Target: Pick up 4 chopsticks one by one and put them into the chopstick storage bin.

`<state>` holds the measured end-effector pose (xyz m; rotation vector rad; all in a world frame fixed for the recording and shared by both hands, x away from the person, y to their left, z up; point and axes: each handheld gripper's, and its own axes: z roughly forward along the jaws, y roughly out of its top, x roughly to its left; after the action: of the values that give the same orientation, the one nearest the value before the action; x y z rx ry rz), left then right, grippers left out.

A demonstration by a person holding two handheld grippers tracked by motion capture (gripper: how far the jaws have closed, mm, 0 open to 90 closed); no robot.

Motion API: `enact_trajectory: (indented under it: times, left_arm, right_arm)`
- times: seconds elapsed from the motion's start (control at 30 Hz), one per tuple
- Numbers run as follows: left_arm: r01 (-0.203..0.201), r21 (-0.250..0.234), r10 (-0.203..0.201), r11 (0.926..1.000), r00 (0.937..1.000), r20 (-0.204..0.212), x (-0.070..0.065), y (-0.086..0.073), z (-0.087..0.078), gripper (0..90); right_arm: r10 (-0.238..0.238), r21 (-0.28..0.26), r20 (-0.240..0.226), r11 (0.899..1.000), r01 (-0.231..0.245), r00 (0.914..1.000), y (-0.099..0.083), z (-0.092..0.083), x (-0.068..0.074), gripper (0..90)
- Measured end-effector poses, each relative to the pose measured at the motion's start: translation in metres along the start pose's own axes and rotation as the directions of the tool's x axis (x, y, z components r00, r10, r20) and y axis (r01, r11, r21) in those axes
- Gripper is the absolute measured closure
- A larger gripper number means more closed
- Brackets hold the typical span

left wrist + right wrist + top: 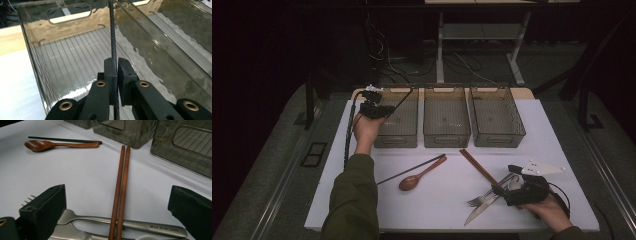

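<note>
Left gripper [384, 109] up at the far left, over the left bin [398, 120]; jaws pinched tight on a thin black chopstick [113, 37], which runs out past the tips and slants over the bin's open top. From the left gripper view the stick stands in line with the bin's right wall, ribbed floor below it. Middle bin [446, 117] and right bin [497, 117] sit in a row beside it along the far edge of the white table [562, 150]. Right gripper [507, 187] rests low at the near right, jaws spread wide, nothing between the pads. Just ahead of it: a pair of brown chopsticks [120, 187] lying across a fork [120, 222] and a knife [479, 209]. Toward the middle, a wooden spoon [414, 181] with a second black chopstick [412, 170] just left of it, apparently touching near the handle end.
</note>
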<state>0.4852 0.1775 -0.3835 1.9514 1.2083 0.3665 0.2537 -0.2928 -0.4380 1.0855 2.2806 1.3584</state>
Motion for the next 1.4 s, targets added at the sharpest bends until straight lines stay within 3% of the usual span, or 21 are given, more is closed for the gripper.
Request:
enact_trajectory:
  times: [0.33, 0.7, 1.07, 1.4]
  left_arm:
    - [0.013, 0.002, -0.013, 0.9999, 0.9999, -0.003, 0.001, -0.001, 0.002, 84.5]
    - [0.008, -0.004, -0.008, 1.0000, 1.0000, 0.001, 0.001, -0.001, 0.002, 76.9]
    - [-0.055, -0.016, 0.056, 0.9983, 0.9981, 0.025, -0.001, -0.002, -0.003, 61.9]
    - [-0.127, -0.040, 0.130, 0.9911, 0.9887, 0.075, -0.006, 0.000, -0.019, 50.2]
  right_arm:
    - [-0.001, 0.001, -0.004, 1.000, 0.001, 1.0000, 0.000, 0.000, 0.000, 1.6]
    - [-0.001, 0.001, -0.002, 1.000, 0.001, 1.0000, 0.000, 0.000, 0.000, 1.6]
    - [-0.001, 0.001, 0.000, 1.000, 0.001, 1.0000, 0.000, 0.000, 0.000, 1.6]
    - [0.000, 0.003, 0.003, 1.000, 0.000, 1.0000, 0.000, 0.000, 0.000, 1.6]
